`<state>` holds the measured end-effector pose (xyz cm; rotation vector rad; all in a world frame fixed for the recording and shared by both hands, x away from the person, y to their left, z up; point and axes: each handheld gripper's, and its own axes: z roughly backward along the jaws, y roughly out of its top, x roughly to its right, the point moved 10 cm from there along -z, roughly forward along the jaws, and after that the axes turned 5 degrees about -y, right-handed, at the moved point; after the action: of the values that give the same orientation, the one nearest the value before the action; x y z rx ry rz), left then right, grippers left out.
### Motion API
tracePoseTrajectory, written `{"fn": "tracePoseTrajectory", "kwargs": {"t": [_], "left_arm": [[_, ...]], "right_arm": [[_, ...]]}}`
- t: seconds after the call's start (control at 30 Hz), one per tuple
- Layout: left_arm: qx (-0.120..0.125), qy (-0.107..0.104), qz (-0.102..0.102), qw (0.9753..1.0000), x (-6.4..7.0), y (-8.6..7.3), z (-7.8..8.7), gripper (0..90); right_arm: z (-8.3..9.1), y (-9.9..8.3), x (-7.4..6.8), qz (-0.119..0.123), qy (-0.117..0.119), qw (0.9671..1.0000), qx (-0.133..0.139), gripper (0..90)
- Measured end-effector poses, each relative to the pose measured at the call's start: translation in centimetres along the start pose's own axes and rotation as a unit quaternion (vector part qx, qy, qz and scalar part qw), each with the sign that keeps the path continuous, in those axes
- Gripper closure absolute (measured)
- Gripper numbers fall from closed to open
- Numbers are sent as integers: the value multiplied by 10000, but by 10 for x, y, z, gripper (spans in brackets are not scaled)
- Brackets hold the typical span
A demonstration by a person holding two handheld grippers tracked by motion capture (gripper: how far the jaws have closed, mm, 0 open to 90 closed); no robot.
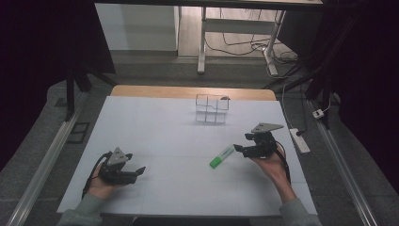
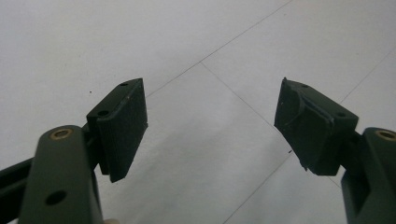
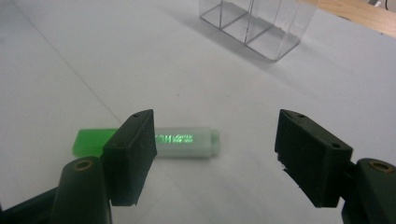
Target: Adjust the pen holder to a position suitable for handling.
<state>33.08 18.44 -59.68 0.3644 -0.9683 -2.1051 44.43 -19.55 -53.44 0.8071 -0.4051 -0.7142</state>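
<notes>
A green-capped marker with a pale barrel (image 1: 221,157) lies flat on the white table (image 1: 164,136), right of centre. In the right gripper view the marker (image 3: 187,142) lies just beyond the left jaw, with its green end behind that jaw. My right gripper (image 1: 239,148) is open and close to the marker's pale end, touching nothing. A clear plastic organiser with compartments (image 1: 212,108) stands at the back of the table; the organiser (image 3: 254,23) looks empty. My left gripper (image 1: 139,171) sits open at the front left, with only bare table between its jaws (image 2: 210,126).
The white sheet covers a wooden table whose far edge (image 1: 193,92) shows behind the organiser. A power strip (image 1: 299,140) and cables lie on the floor to the right. Metal rails run along both sides, and desk legs stand beyond.
</notes>
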Motion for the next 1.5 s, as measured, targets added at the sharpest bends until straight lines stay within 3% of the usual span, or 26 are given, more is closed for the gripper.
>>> {"fn": "tracePoseTrajectory", "kwargs": {"t": [0.5, 0.8, 1.07, 1.2, 1.23, 1.43, 1.47, 1.5], "left_arm": [[-16, -8, -14, 10000, 0, 0, -1, 253], [-10, 1, 2, 10000, -1, -1, 0, 252], [-31, -6, 19, 10000, -2, -3, 0, 251], [-28, -15, 9, 10000, -2, -3, -1, 252], [-33, -27, -3, 10000, -2, -3, -1, 251], [-34, -29, -4, 10000, -1, -3, -1, 251], [-40, -28, -11, 10000, -1, -3, -1, 251], [-44, -31, -15, 10000, -1, -3, -1, 251]], "right_arm": [[-32, 20, 28, -265, -211, 9994, -70, 322], [-45, 32, 37, -242, -280, 9992, -124, 332], [-62, 40, 59, -436, -449, 9979, -161, 392], [-67, 41, 65, -510, -487, 9974, -167, 449], [-71, 43, 68, -463, -586, 9970, -197, 497], [-85, 53, 71, -456, -613, 9970, -142, 691], [-85, 53, 71, -456, -613, 9970, -142, 691], [-89, 58, 70, -526, -524, 9972, -84, 785]]}}
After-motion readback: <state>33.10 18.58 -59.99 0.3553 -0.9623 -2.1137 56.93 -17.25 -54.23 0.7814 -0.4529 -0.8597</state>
